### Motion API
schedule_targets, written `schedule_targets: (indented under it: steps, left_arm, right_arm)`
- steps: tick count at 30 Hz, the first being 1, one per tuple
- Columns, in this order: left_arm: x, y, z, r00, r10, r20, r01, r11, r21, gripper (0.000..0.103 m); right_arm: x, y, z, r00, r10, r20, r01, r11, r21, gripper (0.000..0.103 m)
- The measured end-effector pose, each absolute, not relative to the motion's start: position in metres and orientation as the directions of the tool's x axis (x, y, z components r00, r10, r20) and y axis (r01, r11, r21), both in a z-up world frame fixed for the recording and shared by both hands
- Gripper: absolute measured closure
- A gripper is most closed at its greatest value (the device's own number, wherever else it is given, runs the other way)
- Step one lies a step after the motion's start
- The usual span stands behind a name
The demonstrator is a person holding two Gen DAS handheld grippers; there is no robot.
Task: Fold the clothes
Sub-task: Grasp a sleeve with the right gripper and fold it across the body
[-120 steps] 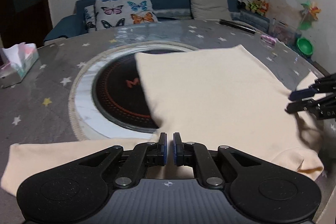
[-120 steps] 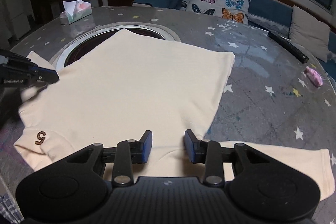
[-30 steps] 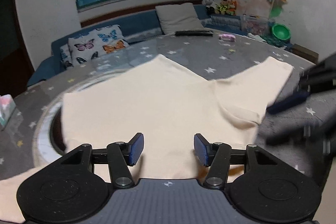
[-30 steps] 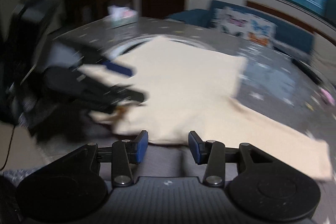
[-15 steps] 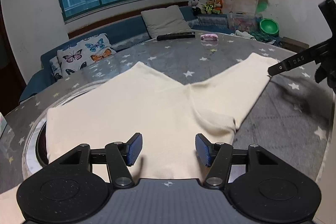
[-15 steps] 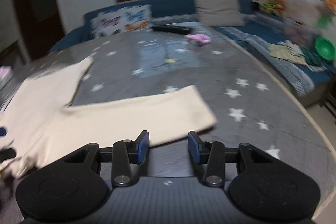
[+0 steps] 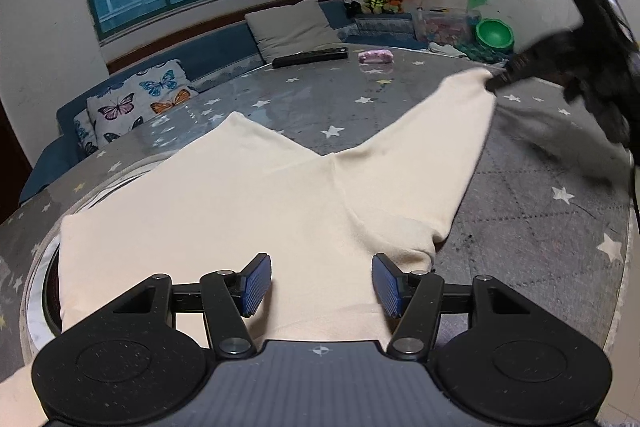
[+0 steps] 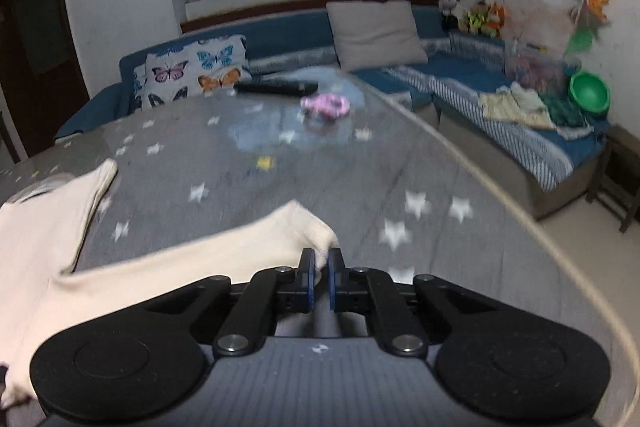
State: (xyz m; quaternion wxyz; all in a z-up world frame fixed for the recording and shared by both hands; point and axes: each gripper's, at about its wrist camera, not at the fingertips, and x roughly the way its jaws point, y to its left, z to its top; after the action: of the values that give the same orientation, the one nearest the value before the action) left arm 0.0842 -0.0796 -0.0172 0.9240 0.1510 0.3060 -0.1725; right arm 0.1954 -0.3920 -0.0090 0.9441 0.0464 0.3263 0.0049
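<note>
A cream long-sleeved top (image 7: pixel 224 195) lies spread on the round grey star-patterned table (image 7: pixel 520 227). My left gripper (image 7: pixel 320 285) hovers open over its near edge, blue pads wide apart, cloth beneath them. One sleeve (image 7: pixel 440 147) stretches to the right. My right gripper (image 8: pixel 319 279) is shut on that sleeve's cuff (image 8: pixel 308 227), and in the left wrist view it shows as a blurred black shape (image 7: pixel 496 83) at the sleeve end. The top's body (image 8: pixel 36 219) lies at the left of the right wrist view.
A black remote (image 7: pixel 310 57) and a small pink item (image 7: pixel 375 56) lie at the table's far side. A blue sofa (image 8: pixel 480 99) with a butterfly cushion (image 8: pixel 192 75) curves behind the table. A green bowl (image 8: pixel 590 93) sits at the right. The table's rim (image 8: pixel 520 223) runs close on the right.
My right gripper has closed on the sleeve cuff and lifted it off the table. The left gripper, shut four seconds ago, stays open over the top's near edge.
</note>
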Motion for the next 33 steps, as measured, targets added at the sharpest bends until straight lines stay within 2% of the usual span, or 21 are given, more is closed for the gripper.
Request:
schedule_targets:
  steps: [9,16,18,21,22,33]
  left_arm:
    - [0.085,-0.083,-0.016,0.747,-0.231,-0.623,0.430,0.883,0.189,0.043]
    - [0.095,-0.080,-0.004,0.769,-0.225,-0.599,0.403,0.897,0.180,0.042]
    - [0.101,-0.080,-0.003,0.770,-0.216,-0.600,0.391,0.903,0.176,0.042]
    - [0.107,-0.081,-0.003,0.770,-0.202,-0.606,0.378,0.909,0.176,0.042]
    - [0.109,-0.083,-0.004,0.767,-0.202,-0.609,0.378,0.909,0.175,0.042]
    - [0.116,-0.095,-0.018,0.754,-0.211,-0.622,0.402,0.897,0.183,0.042]
  right_arm:
    - [0.228,-0.388,-0.027,0.761,0.044,-0.647,0.019,0.996,0.090,0.097]
    - [0.226,-0.396,-0.023,0.765,0.063,-0.641,0.030,0.991,0.133,0.085]
    - [0.228,-0.396,-0.026,0.760,0.068,-0.646,0.035,0.989,0.145,0.085]
    - [0.228,-0.393,-0.027,0.764,0.064,-0.642,0.028,0.991,0.131,0.090]
    - [0.228,-0.394,-0.026,0.766,0.066,-0.640,0.027,0.990,0.135,0.097]
    - [0.212,-0.395,0.032,0.821,0.131,-0.556,-0.013,0.977,0.212,0.099]
